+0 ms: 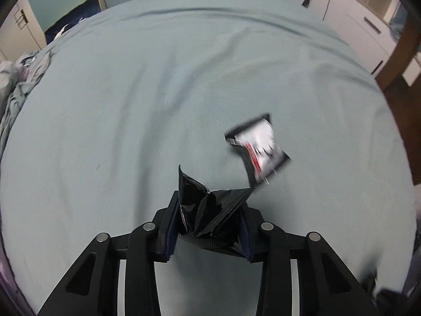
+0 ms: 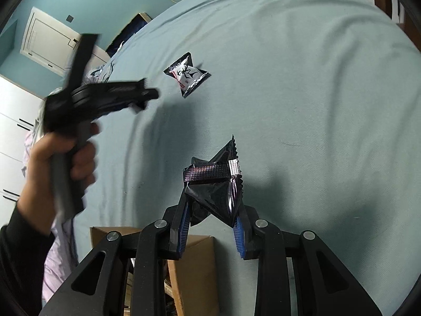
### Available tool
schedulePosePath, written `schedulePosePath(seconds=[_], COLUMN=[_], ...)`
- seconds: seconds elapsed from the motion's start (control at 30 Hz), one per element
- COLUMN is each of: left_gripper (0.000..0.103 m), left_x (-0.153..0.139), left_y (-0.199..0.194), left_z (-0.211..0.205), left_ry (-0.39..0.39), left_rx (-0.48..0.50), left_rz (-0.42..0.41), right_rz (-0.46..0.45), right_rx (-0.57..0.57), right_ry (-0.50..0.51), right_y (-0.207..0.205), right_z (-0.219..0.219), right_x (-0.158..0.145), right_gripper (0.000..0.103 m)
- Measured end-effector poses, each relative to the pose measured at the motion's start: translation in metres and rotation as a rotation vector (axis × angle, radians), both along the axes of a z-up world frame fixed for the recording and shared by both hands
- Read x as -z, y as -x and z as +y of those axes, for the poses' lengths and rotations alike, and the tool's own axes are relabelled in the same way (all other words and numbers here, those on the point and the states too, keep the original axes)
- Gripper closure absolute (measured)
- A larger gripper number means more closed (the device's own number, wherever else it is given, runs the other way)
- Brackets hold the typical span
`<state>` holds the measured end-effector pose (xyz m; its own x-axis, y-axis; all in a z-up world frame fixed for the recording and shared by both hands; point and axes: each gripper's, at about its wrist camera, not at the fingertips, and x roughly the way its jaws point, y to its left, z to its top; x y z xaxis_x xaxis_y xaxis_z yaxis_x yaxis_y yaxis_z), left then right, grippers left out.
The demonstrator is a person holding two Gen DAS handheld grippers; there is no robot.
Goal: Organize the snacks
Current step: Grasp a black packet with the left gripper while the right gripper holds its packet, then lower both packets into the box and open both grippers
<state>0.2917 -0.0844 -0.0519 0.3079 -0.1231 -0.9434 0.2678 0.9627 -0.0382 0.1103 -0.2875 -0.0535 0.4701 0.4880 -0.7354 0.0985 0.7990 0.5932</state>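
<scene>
The bed sheet [image 1: 184, 79] filled both views, pale blue-green and creased. At its near edge, under your right gripper, stood a cardboard box [image 2: 194, 258] with its flaps open. One black-and-white snack packet [image 1: 257, 148] lay flat on the sheet, its long axis slanting from upper left to lower right in the left wrist view, ahead and to the right of your left gripper [image 1: 208, 226]. That gripper was pinched narrowly on a crumpled black packet [image 1: 210, 210], whose corners splayed up and outward between the pads. Your right gripper [image 2: 213, 226] was likewise closed on a second black wrapper [image 2: 215, 184], crushed, its serrated seam pointing up and away. Your left hand [image 2: 60, 163] gripped its handle well left of the lying packet.
</scene>
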Motion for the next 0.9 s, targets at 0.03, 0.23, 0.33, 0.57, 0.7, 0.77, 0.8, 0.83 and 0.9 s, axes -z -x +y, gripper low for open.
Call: schedulePosePath(seconds=[0.03, 0.23, 0.33, 0.57, 0.7, 0.77, 0.8, 0.83, 0.9], left_gripper=[0.067, 0.067, 0.067, 0.066, 0.065, 0.065, 0.065, 0.063, 0.05], left_x=[-0.009, -0.055, -0.074, -0.105, -0.104, -0.095, -0.089, -0.082, -0.071], left_y=[0.014, 0.092, 0.126, 0.193, 0.224, 0.234, 0.236, 0.242, 0.245], left_z=[0.005, 0.031, 0.04, 0.064, 0.063, 0.058, 0.054, 0.05, 0.045], left_ry=[0.007, -0.004, 0.027, 0.122, 0.151, 0.157, 0.167, 0.185, 0.21], left_rx=[-0.002, 0.023, 0.017, 0.014, 0.052, 0.069, 0.076, 0.087, 0.106], left_rz=[-0.007, -0.092, -0.113, -0.155, -0.178, -0.17, -0.156, -0.139, -0.121], right_rz=[-0.012, -0.043, -0.062, -0.117, -0.181, -0.197, -0.198, -0.2, -0.209], right_rx=[0.003, 0.044, 0.071, 0.089, 0.081, 0.082, 0.081, 0.08, 0.074], right_ry=[0.017, 0.055, 0.065, 0.035, 0.042, 0.035, 0.028, 0.022, 0.023], right_y=[0.002, 0.016, 0.025, 0.061, 0.089, 0.104, 0.107, 0.113, 0.121], right_z=[0.001, 0.001, -0.001, -0.005, -0.004, -0.004, -0.004, -0.003, 0.001], right_x=[-0.003, -0.013, -0.019, -0.033, -0.048, -0.051, -0.05, -0.049, -0.048], right_gripper=[0.076, 0.076, 0.076, 0.076, 0.076, 0.076, 0.076, 0.076, 0.076])
